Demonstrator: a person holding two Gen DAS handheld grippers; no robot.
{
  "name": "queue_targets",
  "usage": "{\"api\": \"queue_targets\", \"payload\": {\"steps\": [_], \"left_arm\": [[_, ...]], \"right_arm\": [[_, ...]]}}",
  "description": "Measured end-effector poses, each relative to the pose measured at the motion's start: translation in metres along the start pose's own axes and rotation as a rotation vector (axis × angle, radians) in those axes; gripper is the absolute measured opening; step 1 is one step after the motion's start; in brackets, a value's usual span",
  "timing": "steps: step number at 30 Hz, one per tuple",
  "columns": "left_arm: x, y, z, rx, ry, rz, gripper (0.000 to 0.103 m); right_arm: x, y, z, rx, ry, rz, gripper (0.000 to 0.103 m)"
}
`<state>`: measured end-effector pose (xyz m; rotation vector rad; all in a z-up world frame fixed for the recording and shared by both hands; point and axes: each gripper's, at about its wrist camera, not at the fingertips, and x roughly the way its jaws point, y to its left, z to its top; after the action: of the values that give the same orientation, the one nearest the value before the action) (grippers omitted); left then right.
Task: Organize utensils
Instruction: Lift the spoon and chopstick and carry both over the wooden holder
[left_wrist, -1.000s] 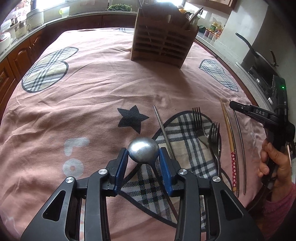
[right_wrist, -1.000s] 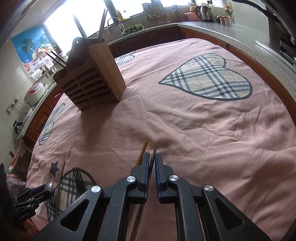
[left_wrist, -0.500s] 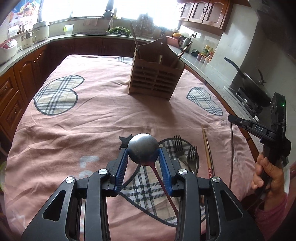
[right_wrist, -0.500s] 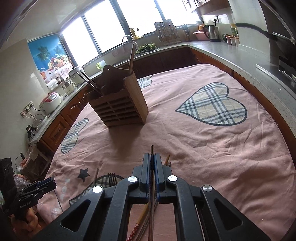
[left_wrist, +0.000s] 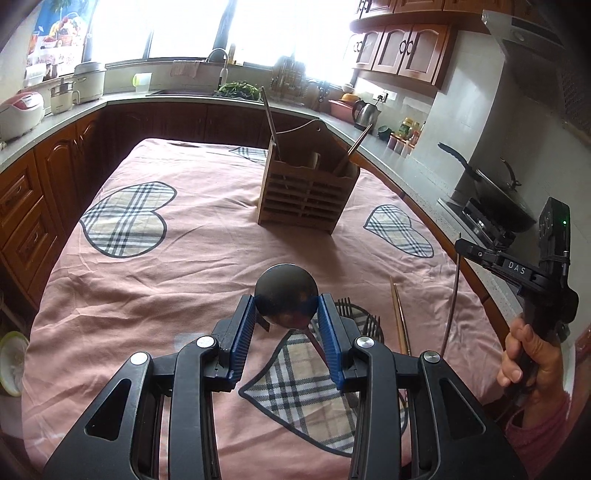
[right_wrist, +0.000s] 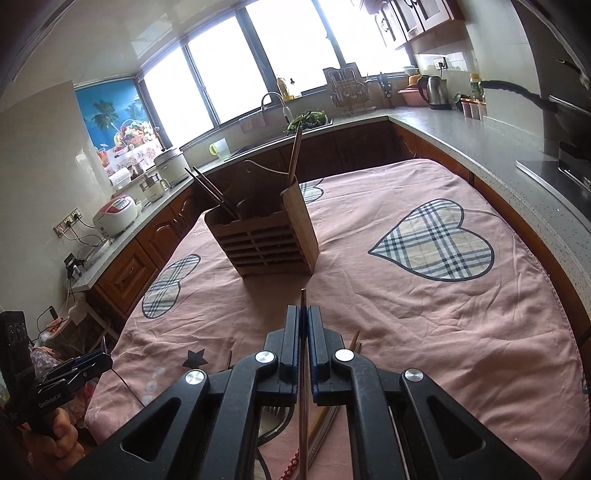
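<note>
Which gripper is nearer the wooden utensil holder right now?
Right. The right gripper, shut on a metal chopstick, is just short of the wooden utensil holder; the left gripper, gripping the spoon, is farther back.

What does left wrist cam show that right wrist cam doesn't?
Left wrist only: the left gripper clamping the spoon by its bowl, and the wok on the stove.
Right wrist only: the right gripper shut on a metal chopstick running between its pads, plus the blue palm-tree poster.
Both: the wooden utensil holder on the pink cloth, forks still lying on it.
</note>
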<state>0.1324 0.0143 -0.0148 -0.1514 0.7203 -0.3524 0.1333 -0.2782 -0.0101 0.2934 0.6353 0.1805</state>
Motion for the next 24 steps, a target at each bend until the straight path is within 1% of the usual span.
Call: {"api": "queue_targets", "payload": {"steps": [12,24], "left_arm": [[-0.008,0.007,0.028,-0.026,-0.085,0.016,0.033],[-0.009,0.005,0.069,-0.013,-0.167,0.03,0.033]], "right_arm": [[-0.011,0.011,0.021,-0.011,-0.083,0.021,0.004],[-0.01,0.023,0.052,-0.031,-0.152,0.044,0.004]]}}
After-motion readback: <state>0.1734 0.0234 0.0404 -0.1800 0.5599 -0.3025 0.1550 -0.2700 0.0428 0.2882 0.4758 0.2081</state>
